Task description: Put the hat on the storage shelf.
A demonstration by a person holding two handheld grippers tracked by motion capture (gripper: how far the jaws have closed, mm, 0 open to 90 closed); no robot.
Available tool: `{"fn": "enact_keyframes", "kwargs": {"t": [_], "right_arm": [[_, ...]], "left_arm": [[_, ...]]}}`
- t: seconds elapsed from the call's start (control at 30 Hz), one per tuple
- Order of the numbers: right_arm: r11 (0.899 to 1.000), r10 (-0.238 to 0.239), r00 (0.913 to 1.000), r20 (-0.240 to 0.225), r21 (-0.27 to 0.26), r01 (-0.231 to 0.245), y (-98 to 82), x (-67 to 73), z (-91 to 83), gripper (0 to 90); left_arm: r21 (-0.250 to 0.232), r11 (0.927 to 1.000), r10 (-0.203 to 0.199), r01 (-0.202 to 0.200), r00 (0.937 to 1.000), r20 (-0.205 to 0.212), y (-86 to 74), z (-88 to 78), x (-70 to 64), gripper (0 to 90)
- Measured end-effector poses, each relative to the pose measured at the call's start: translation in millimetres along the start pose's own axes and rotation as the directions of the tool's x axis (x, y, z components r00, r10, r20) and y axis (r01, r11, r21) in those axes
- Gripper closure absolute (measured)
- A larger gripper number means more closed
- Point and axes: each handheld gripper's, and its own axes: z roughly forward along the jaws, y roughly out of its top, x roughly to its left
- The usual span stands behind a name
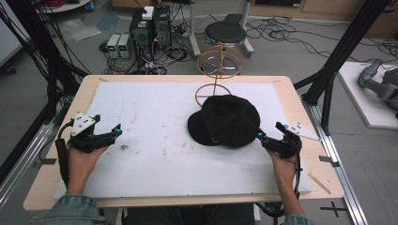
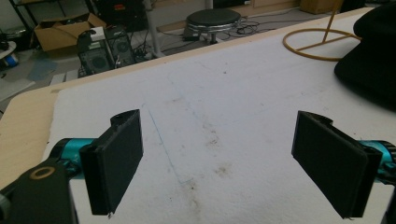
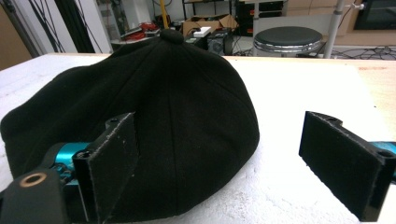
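Right tongs: my right gripper point(image 1: 261, 136) lies low over the white mat point(image 1: 155, 140), jaws wide apart with nothing pinched, tips at the near right edge of the cap point(image 1: 224, 121).
Right hand: my right hand point(image 1: 283, 159) comes up from the table's near edge, forearm angled inward.
Left tongs: my left gripper point(image 1: 115, 131) has its jaws apart over bare mat, pointing toward the cap, well apart from it.
Left hand: my left hand point(image 1: 82, 157) rests low on the mat.
Cap: black, crown up, right of the mat's middle, just in front of the wire stand point(image 1: 217, 70).
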Motion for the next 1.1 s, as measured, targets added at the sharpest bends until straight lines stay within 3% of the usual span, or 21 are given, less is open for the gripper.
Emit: {"fn": "enact_keyframes", "kwargs": {"t": [0.4,0.57,0.7,0.8,1.1], "right_arm": [[1.0,-0.02,0.9998,0.0,-0.001,0.02,1.8,2.4,1.1,12.1],[1.0,0.012,0.9999,-0.008,-0.017,-0.012,6.0,2.4,1.1,12.2],[1.0,0.007,0.9998,-0.016,-0.021,-0.007,11.8,5.4,2.0,12.1],[1.0,-0.014,0.9996,-0.026,-0.02,0.013,16.9,9.4,6.9,12.1],[1.0,-0.001,0.9982,-0.06,-0.024,0.0,33.1,18.5,31.7,12.1]], "left_arm": [[-0.011,0.9999,-0.003,0.003,1.0,0.004,1.6,-1.6,0.9,17.0],[-0.013,0.9999,0.002,-0.002,1.0,0.006,2.4,-1.6,0.4,16.9],[-0.012,0.9999,-0.002,0.002,1.0,0.004,1.4,-2.0,2.2,17.0],[-0.013,0.9999,-0.007,0.007,1.0,-0.002,1.2,-2.4,3.7,17.0],[-0.013,0.9999,-0.007,0.007,1.0,0.003,1.1,-1.2,3.3,17.0]]}}
